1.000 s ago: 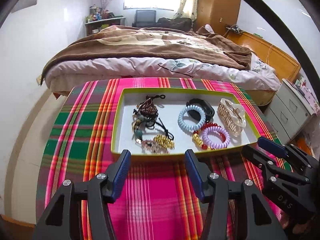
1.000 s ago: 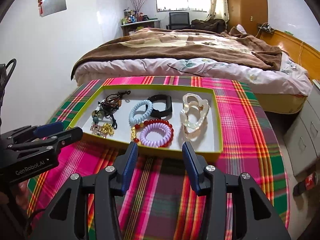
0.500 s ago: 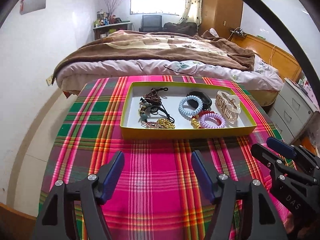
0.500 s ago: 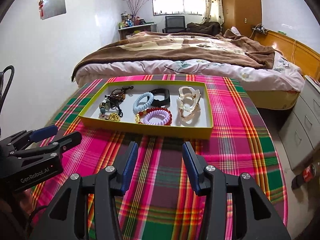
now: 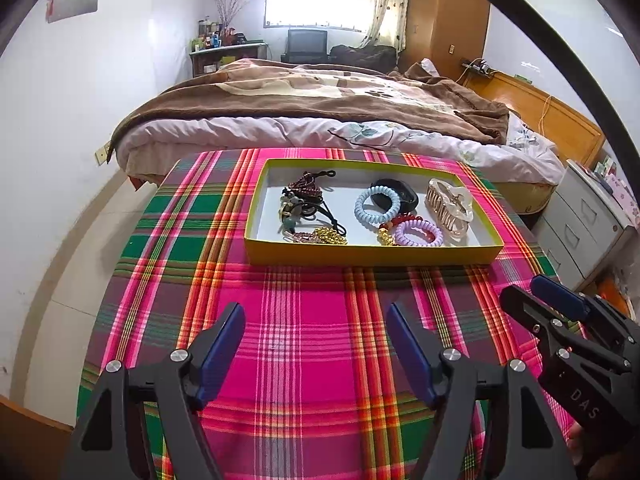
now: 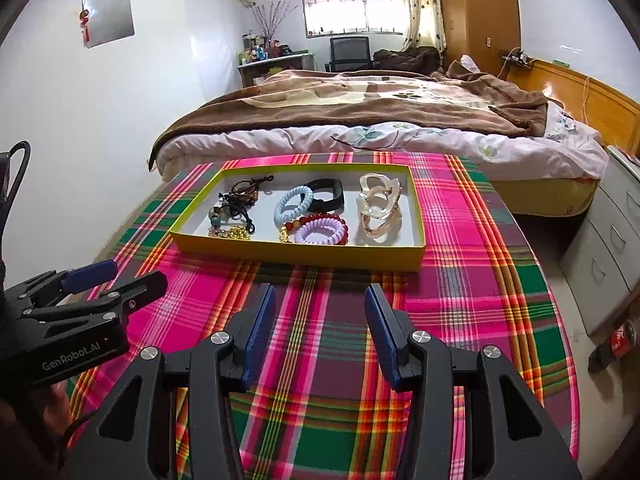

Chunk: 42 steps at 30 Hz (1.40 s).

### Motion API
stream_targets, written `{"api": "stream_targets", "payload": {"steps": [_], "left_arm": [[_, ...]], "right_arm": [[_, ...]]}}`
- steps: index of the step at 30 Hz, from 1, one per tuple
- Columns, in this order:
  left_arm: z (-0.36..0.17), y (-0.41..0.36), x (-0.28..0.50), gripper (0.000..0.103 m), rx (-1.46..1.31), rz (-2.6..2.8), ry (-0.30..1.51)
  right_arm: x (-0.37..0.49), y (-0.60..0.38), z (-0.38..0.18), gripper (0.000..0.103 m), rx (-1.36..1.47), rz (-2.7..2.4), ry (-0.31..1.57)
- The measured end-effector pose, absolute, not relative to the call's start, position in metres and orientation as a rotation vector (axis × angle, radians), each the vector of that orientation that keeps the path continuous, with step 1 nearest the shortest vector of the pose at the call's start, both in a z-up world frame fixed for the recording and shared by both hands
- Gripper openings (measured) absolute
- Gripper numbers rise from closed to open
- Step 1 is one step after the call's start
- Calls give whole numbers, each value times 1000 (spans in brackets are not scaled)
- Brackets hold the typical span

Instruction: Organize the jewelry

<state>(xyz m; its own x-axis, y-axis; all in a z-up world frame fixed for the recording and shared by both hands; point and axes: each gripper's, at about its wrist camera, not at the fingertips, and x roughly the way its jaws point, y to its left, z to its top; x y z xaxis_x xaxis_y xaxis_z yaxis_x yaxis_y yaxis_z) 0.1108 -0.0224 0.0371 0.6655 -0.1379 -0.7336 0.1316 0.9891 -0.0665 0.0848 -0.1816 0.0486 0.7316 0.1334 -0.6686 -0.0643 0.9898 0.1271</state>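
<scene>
A yellow-green tray (image 5: 372, 254) (image 6: 296, 254) sits on the plaid table. In it lie dark beaded cords (image 5: 304, 200), a gold bead bracelet (image 5: 328, 235), a light blue spiral tie (image 5: 377, 204), a black band (image 5: 400, 196), a purple spiral tie (image 5: 418, 234) and a clear hair claw (image 5: 448, 208). My left gripper (image 5: 315, 312) hovers over the cloth well short of the tray, its jaws opening with nothing between them. My right gripper (image 6: 320, 292) is beside it, open and empty, also short of the tray.
The plaid cloth (image 5: 304, 344) covers a small table that drops off at left and right. A bed (image 5: 320, 120) with a brown blanket stands just behind the tray. A white drawer unit (image 5: 588, 224) is at the right, with floor to the left.
Both grippers have drawn back from the tray, which now looks smaller and farther off. The left jaws have spread wider. The right jaws keep the same gap.
</scene>
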Motion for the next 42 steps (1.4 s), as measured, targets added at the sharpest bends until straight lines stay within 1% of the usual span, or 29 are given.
{"api": "stream_targets", "payload": {"steps": [11,42], "left_arm": [[38,-28,102,73,37,-136,821],[36,-25,103,73,14,-120,835]], "right_arm": [[82,-178,48,47,94,114,749],[83,-179,44,47,99,114,755]]}}
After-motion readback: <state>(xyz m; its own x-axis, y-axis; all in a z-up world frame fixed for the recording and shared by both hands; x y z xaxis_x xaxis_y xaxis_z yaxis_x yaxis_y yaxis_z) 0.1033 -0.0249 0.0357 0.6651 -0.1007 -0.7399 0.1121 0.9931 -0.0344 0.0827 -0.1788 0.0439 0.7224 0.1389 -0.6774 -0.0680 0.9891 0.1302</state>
